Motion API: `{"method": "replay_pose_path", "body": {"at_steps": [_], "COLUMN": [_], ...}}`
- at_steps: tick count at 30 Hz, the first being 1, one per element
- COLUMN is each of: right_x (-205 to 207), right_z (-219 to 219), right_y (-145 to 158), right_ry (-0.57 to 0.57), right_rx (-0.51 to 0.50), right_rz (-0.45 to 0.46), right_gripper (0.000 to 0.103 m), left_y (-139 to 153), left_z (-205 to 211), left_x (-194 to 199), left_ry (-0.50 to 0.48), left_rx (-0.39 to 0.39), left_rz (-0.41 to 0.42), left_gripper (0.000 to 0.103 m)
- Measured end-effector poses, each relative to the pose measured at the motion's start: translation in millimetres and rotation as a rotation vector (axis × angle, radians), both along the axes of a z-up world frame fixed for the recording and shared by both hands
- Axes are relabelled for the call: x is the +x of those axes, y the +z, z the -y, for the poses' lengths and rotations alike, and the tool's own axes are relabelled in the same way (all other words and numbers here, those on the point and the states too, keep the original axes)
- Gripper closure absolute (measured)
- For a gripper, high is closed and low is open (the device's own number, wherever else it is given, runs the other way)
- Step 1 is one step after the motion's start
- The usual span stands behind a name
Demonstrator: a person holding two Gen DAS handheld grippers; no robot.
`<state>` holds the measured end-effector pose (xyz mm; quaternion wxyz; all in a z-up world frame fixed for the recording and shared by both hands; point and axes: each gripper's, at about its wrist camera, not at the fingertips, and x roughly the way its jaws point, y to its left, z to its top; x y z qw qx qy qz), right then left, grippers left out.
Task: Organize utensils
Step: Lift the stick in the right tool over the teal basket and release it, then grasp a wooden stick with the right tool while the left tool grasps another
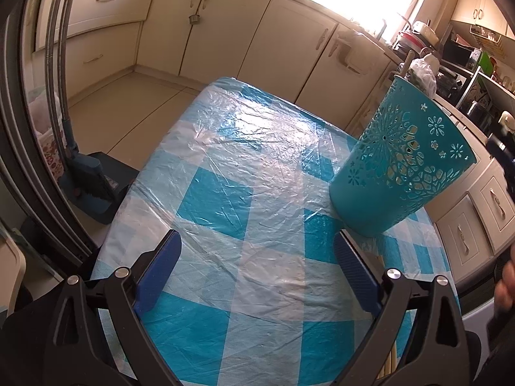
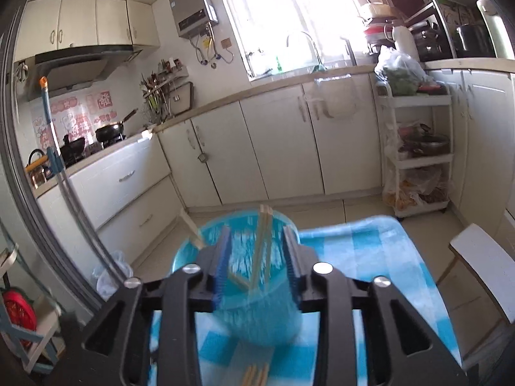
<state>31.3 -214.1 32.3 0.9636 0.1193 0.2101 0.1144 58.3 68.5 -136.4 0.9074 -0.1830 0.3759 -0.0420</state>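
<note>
My left gripper (image 1: 257,270) hangs with jaws wide over bare desk (image 1: 225,167). Teal holder (image 1: 402,167) stands near the desk's right edge. My right gripper (image 2: 257,254), jaws parted, brackets chopsticks (image 2: 262,244) in the holder.
</note>
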Motion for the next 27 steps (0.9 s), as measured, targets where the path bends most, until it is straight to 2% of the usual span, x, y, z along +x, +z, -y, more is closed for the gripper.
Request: {"method": "replay_pose_path", "body": {"at_steps": [5,9,11,16,24,27], "right_x": [-25.2,-33.9,-34.9,-23.7,-17.6,-19.3], "right_z": [-8.5,-14.1,-17.1,-29.8,-44.3,-48.0], "right_y": [-49.8,-94.1,-105.3,-123.7,-138.8,-139.2], "right_ry": [0.038,0.063,0.066,0.069,0.086,0.081], "right_rx": [-0.062,-0.057,-0.06,-0.099,-0.156,-0.196], "right_rz": [-0.19,-0.326,-0.358,-0.423,-0.471,-0.463], "right_gripper": [0.065,0.073,0.077,0.079,0.085,0.087], "left_y": [-0.1,-1.1,-1.6,-1.8,-1.9,-2.0], "left_z": [0.0,-0.3,-0.7,0.3,-0.3,0.0], "left_x": [0.0,0.1,0.2,0.8,-0.1,0.0], "left_ry": [0.0,0.003,0.005,0.01,0.01,0.01], "left_rx": [0.002,0.005,0.006,0.01,0.007,0.007], "left_rz": [-0.001,-0.003,-0.005,-0.008,-0.006,-0.008], "left_gripper": [0.012,0.012,0.012,0.011,0.011,0.011]}}
